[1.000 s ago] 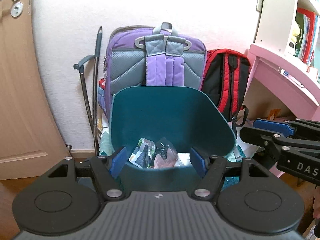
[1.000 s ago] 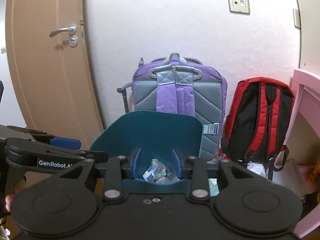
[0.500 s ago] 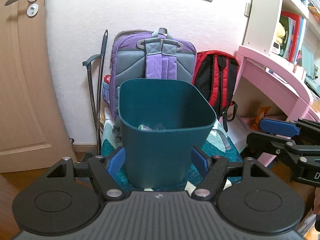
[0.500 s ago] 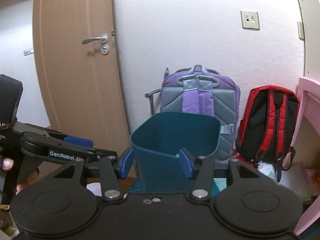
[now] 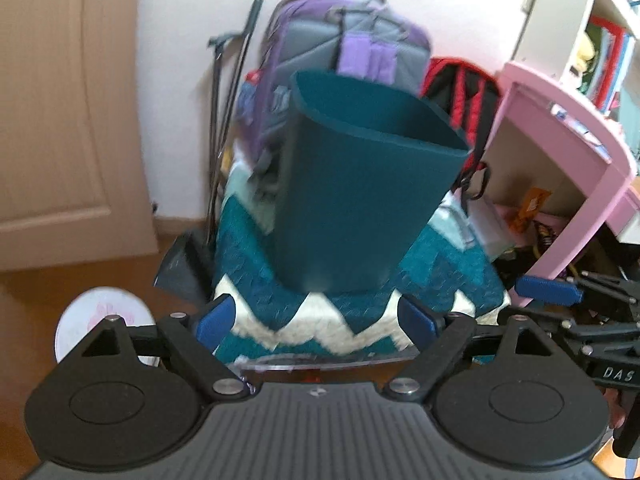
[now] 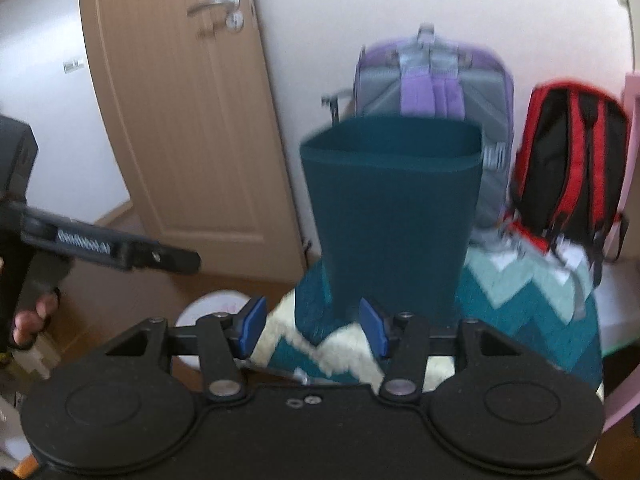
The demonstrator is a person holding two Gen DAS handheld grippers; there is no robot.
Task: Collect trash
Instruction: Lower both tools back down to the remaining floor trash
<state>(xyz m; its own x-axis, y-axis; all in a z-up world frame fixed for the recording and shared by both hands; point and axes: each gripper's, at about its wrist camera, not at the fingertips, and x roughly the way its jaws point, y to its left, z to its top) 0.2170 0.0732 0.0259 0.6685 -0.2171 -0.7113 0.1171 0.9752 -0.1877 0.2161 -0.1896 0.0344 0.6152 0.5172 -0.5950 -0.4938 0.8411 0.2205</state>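
Observation:
A dark teal waste bin (image 5: 360, 204) stands upright on a teal and white zigzag cloth (image 5: 352, 320); it also shows in the right wrist view (image 6: 394, 216). Its inside is hidden from this low angle. My left gripper (image 5: 316, 322) is open and empty, low in front of the bin. My right gripper (image 6: 312, 326) is open and empty, also in front of the bin and to its left. The right gripper shows at the left wrist view's right edge (image 5: 560, 300). The left gripper's body shows at the left of the right wrist view (image 6: 108, 246).
A purple backpack (image 5: 352, 40) and a red and black backpack (image 5: 464, 92) lean on the wall behind the bin. A pink desk (image 5: 568, 140) stands right, a wooden door (image 6: 192, 120) left. A white round disc (image 5: 100, 316) lies on the wooden floor.
Both grippers have pulled back and dropped lower from above the bin. The trash inside the bin is no longer visible. The view is blurred by motion.

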